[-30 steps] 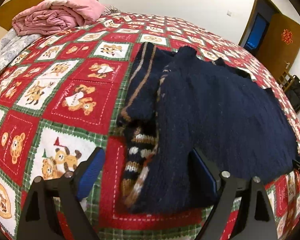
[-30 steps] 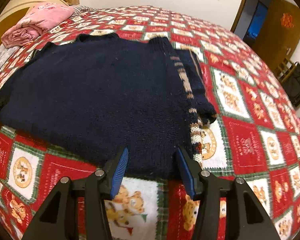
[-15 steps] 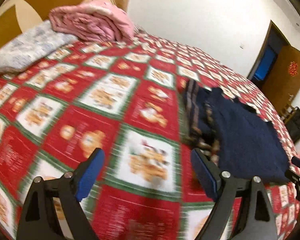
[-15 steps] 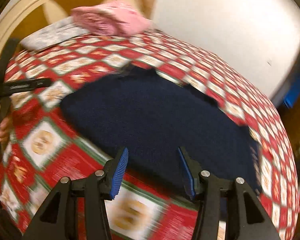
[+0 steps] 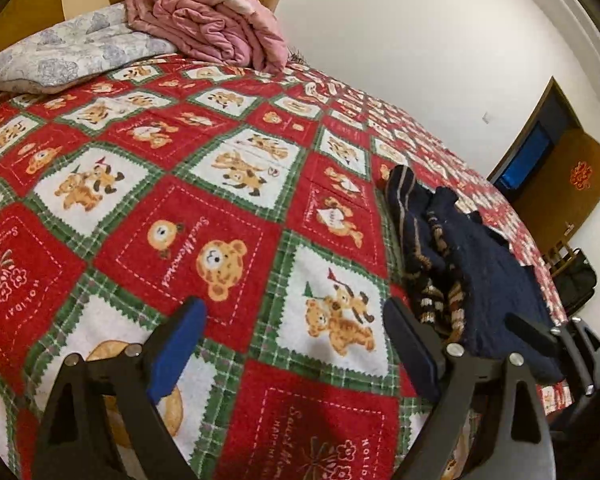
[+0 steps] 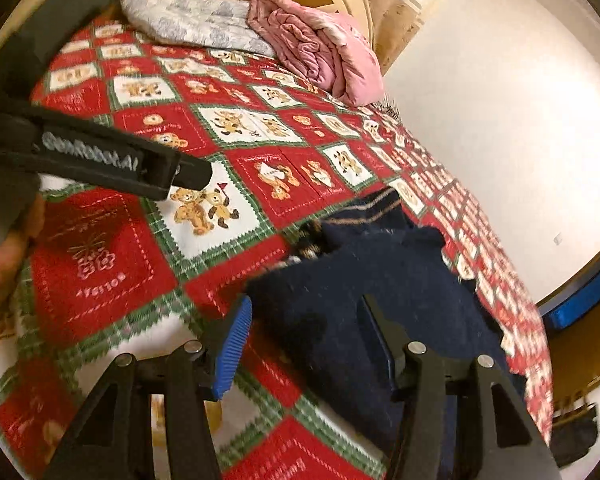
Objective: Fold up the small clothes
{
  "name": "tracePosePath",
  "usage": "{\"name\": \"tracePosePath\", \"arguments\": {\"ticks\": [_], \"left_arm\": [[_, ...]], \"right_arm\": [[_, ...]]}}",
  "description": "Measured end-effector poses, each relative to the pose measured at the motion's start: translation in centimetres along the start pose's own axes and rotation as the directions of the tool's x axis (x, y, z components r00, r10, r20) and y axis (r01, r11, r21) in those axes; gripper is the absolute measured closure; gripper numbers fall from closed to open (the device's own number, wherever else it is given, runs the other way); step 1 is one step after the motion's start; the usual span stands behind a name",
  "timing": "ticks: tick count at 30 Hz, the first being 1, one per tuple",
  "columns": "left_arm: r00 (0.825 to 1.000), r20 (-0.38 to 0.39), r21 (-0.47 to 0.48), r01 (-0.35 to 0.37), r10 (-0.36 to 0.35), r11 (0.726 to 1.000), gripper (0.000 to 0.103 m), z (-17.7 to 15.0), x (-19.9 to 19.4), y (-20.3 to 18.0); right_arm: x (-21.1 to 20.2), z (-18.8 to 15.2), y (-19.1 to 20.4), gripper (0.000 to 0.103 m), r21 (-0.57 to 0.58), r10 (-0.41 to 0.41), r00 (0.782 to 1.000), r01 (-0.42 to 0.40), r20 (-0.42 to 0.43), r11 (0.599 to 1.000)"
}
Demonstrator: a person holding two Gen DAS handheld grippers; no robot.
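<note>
- A fleecy bedspread (image 5: 228, 216) covers the bed beneath me, patchworked in red and white squares with bear prints and green plaid borders.
- The navy knitted sweater (image 6: 380, 280) lies flat on it, chunky-ribbed, a sleeve with tan stripes bunched along one edge.
- A puffy pink quilt (image 5: 204, 32), folded in soft rolls, sits near the curved wooden headboard, touching a grey floral pillow (image 5: 60, 52).
- My left gripper (image 5: 292, 344) hangs released over bare bedspread, its ridged blue pads wide apart, the sweater just beside it.
- My right gripper (image 6: 304, 344) has just been opening; its jaws frame the sweater's near edge, pads not pressing on it.
</note>
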State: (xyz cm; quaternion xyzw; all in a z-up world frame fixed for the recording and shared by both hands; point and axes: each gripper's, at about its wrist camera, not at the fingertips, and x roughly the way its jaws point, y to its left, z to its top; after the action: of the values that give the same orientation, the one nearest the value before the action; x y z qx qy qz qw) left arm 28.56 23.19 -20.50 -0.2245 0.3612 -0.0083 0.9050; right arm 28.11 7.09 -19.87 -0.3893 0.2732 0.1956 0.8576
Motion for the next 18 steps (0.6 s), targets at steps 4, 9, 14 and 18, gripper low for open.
{"name": "tracePosePath", "arguments": {"ticks": [4, 9, 14, 18], "left_arm": [[0.999, 0.011, -0.042, 0.054, -0.053, 0.998, 0.011, 0.0, -0.3, 1.0], [0.998, -0.007, -0.048, 0.069, -0.070, 0.996, 0.011, 0.5, -0.2, 0.9], [0.995, -0.023, 0.039, 0.097, -0.096, 0.995, 0.010, 3.7, 0.6, -0.6], [0.969, -0.137, 0.076, 0.218, -0.206, 0.973, 0.010, 7.5, 4.6, -3.2]], "right_arm": [[1.4, 0.0, 0.4, 0.047, -0.010, -0.037, 0.999, 0.037, -0.012, 0.999], [2.1, -1.0, 0.7, 0.074, 0.041, -0.031, 1.000, 0.031, 0.000, 0.999], [2.5, -1.2, 0.5, 0.083, 0.061, -0.036, 0.999, 0.037, -0.002, 0.997], [2.6, -1.4, 0.7, 0.083, 0.063, -0.048, 0.999, 0.048, 0.001, 0.997]]}}
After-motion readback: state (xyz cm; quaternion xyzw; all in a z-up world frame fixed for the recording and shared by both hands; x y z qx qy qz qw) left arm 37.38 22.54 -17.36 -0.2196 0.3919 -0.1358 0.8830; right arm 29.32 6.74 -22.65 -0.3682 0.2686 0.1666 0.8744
